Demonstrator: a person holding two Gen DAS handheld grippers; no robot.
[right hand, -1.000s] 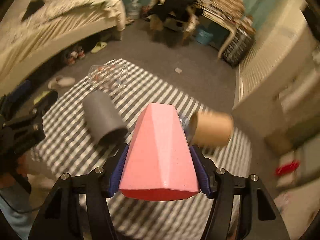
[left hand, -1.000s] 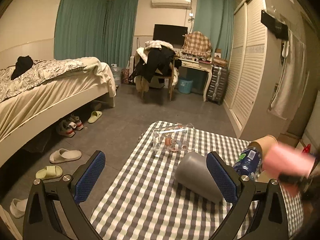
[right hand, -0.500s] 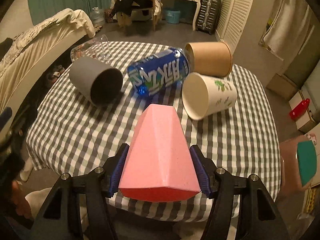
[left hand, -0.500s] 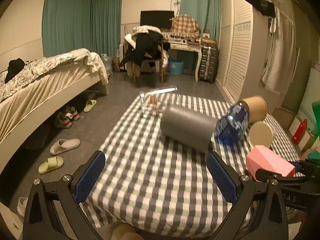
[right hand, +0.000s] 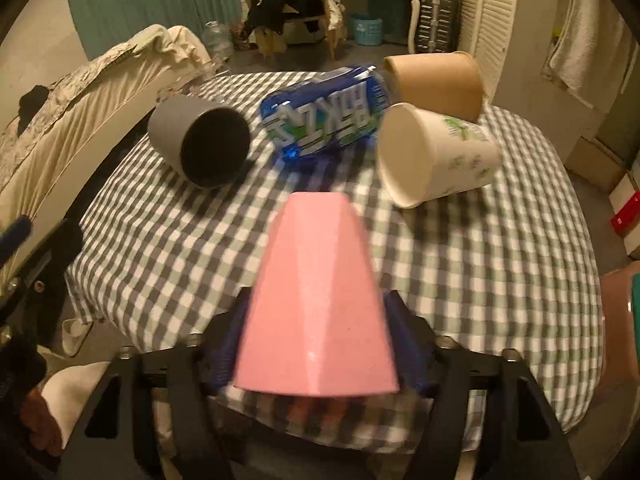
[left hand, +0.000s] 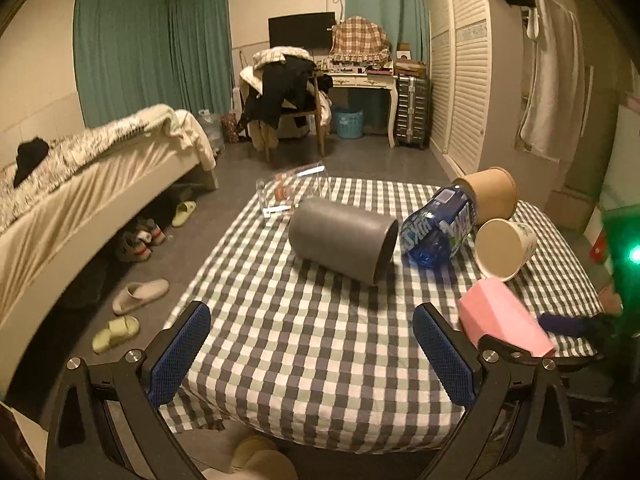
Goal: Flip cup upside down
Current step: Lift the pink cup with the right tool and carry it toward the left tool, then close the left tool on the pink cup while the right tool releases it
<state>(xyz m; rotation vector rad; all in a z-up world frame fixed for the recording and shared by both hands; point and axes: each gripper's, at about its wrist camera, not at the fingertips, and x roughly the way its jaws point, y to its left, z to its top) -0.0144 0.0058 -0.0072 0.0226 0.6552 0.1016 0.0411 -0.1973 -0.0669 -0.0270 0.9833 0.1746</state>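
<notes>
My right gripper (right hand: pixel 316 344) clamps the pink cup (right hand: pixel 316 304) at its wide rim, above the worktop's (left hand: pixel 304 344) near edge; my left gripper (left hand: pixel 308 360) gapes empty. The faceted cup looks rigid, light and smooth: hold the flat sides. Counted lying: one grey cup (left hand: pixel 340 240), two paper cups, one bottle (left hand: pixel 436 228), one clear glass (left hand: pixel 288 194).

A checked bench (left hand: pixel 304 344) carries a grey cup (left hand: pixel 340 240) on its side, a blue bottle (left hand: pixel 438 232) lying beside it, a brown paper cup (left hand: pixel 490 196) and a white paper cup (left hand: pixel 506 246), both tipped over. A clear container (left hand: pixel 290 196) lies at the far edge. Slippers (left hand: pixel 140 296) sit by the bed (left hand: pixel 80 184).
</notes>
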